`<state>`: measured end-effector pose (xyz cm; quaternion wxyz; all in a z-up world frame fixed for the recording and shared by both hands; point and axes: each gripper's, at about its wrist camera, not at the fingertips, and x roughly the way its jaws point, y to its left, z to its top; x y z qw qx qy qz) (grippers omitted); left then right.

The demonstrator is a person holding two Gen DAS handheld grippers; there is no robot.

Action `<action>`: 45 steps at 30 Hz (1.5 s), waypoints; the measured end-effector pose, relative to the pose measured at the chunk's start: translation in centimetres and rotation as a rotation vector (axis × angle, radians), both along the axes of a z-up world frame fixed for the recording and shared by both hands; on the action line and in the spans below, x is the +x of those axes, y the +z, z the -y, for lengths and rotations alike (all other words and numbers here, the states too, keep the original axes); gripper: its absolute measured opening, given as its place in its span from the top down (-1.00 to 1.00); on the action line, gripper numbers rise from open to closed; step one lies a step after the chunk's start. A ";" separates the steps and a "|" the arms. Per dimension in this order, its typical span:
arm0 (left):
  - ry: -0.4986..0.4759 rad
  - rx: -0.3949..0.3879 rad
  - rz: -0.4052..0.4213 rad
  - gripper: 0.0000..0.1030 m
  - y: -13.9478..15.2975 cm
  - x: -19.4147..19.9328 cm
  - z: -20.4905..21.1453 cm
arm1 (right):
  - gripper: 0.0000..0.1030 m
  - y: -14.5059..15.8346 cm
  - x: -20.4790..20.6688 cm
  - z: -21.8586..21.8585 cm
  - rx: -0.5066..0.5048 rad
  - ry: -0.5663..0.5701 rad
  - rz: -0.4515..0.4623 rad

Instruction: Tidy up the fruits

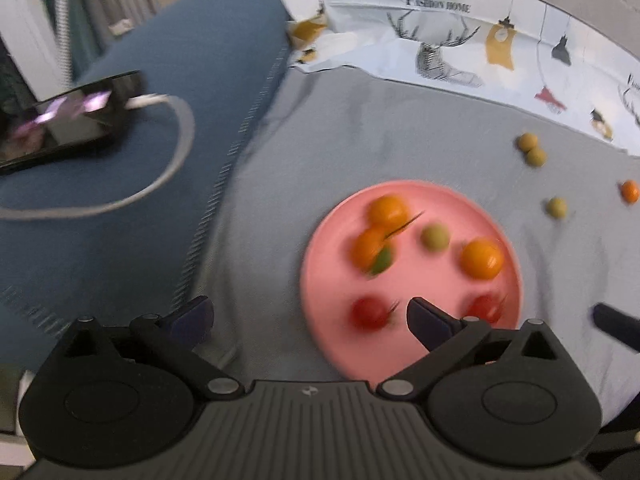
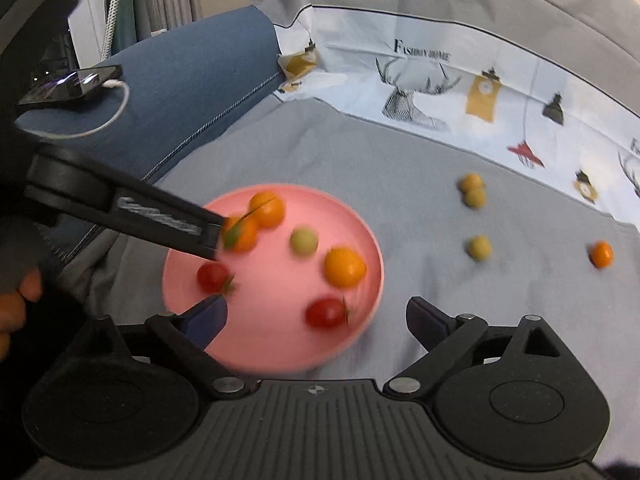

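Both tongs hang spread wide w/ nothing pinched: left gripper (image 1: 308,316) over the near rim of the pink plate (image 1: 416,344), right gripper (image 2: 316,314) likewise. Six fruits are seen on the plate. Four are left out on the grey sheet (image 2: 400,160): a touching green pair (image 2: 473,191), a lone green one (image 2: 479,247), a small orange one (image 2: 601,254) far right. Best taken one at a time, right tongs first, approached from above, closed gently so nothing gets rolled away.

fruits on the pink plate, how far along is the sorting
Done: six fruits sit on the pink plate, three orange, two red and one green. In hand: nothing; the left gripper and the right gripper are both open and empty. Left: three green fruits and one orange fruit lie on the grey sheet.
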<state>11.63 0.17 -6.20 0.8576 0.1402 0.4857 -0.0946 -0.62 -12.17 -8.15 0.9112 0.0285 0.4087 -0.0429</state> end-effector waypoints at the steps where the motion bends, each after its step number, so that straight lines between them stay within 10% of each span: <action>1: 0.012 0.007 0.001 -0.99 0.2 -0.8 -0.6 | -0.90 0.3 -0.9 -0.1 -0.006 -0.005 -0.002; 20: 0.031 -0.026 0.128 -0.99 4.6 -12.0 -4.0 | -0.98 6.9 -11.0 -0.4 -0.034 -0.113 0.201; 45: 0.020 -0.040 0.191 -0.99 6.5 -15.0 -4.9 | -0.98 8.6 -13.8 -1.5 -0.056 -0.119 0.266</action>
